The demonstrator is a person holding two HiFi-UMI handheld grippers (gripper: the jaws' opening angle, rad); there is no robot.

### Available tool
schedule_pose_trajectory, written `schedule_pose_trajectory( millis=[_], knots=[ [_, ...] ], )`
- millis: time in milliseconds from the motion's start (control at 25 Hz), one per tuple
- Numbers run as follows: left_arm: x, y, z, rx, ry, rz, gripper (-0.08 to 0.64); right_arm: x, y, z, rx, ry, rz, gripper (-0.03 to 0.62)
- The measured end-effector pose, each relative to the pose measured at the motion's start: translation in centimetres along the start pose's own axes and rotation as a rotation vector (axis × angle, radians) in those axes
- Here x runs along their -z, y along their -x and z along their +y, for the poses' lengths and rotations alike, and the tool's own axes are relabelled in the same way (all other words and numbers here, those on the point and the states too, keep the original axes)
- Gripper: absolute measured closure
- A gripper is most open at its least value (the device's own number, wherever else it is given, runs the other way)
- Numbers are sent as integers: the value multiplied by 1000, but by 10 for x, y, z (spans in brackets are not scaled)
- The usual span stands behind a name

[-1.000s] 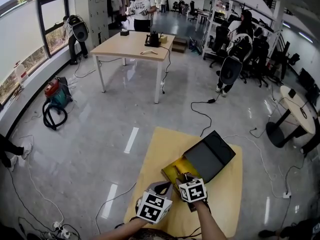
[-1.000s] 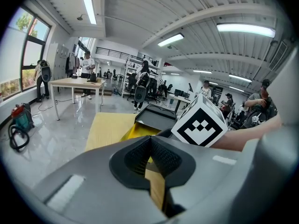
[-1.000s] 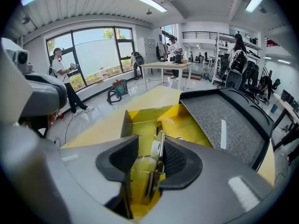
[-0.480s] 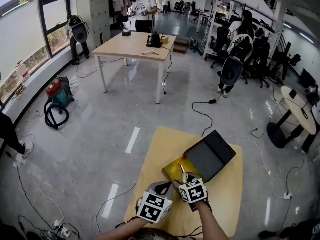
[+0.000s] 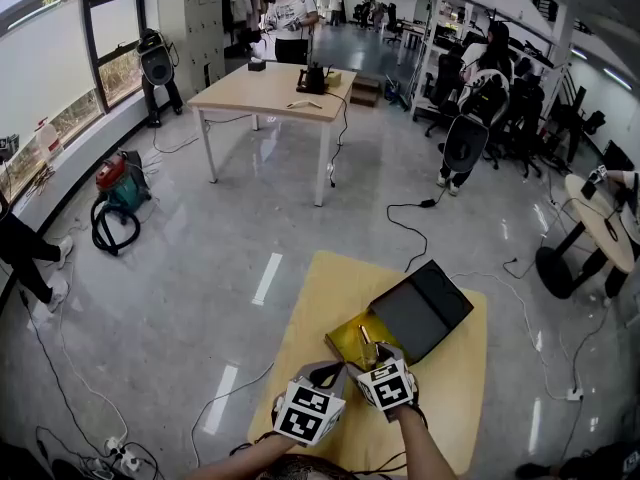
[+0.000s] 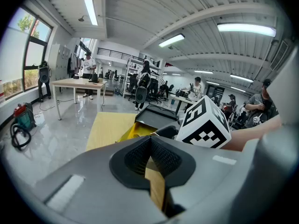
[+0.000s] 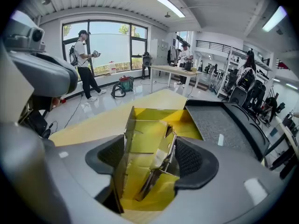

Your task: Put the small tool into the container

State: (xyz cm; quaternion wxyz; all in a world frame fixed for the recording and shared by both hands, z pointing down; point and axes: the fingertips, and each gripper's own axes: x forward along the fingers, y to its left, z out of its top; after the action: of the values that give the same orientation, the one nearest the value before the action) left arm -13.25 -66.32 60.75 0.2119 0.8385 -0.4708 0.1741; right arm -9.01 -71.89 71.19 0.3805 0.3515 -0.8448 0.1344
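One small tool [image 7: 156,171], leaning inside the yellow container [image 7: 154,118], long axis along the line of my right claw [image 7: 149,157], between jaws just opened wide and off it; left claw [image 6: 150,155], jaws together and empty, farther from the container.

The right claw [image 5: 372,356], jaws just opening with the small tool [image 7: 155,174] loose between them, is over the yellow container [image 7: 154,115]; a cardboard divider [image 7: 125,139] stands close on its left, the black lid [image 5: 420,313] walls its right, the left claw [image 5: 324,372] crowds its left; the tabletop [image 5: 320,298] further left is free
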Motion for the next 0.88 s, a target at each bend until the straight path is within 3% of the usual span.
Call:
schedule_pose_trajectory(
  millis=[520,880],
  knots=[
    [-28,24,-60,14,0,-2,554,-9,88,-20,59,-85,-71,289],
    [3,67,-157,-1,-9,-29,552,52,187,11,54,-170,-176,402]
  ],
)
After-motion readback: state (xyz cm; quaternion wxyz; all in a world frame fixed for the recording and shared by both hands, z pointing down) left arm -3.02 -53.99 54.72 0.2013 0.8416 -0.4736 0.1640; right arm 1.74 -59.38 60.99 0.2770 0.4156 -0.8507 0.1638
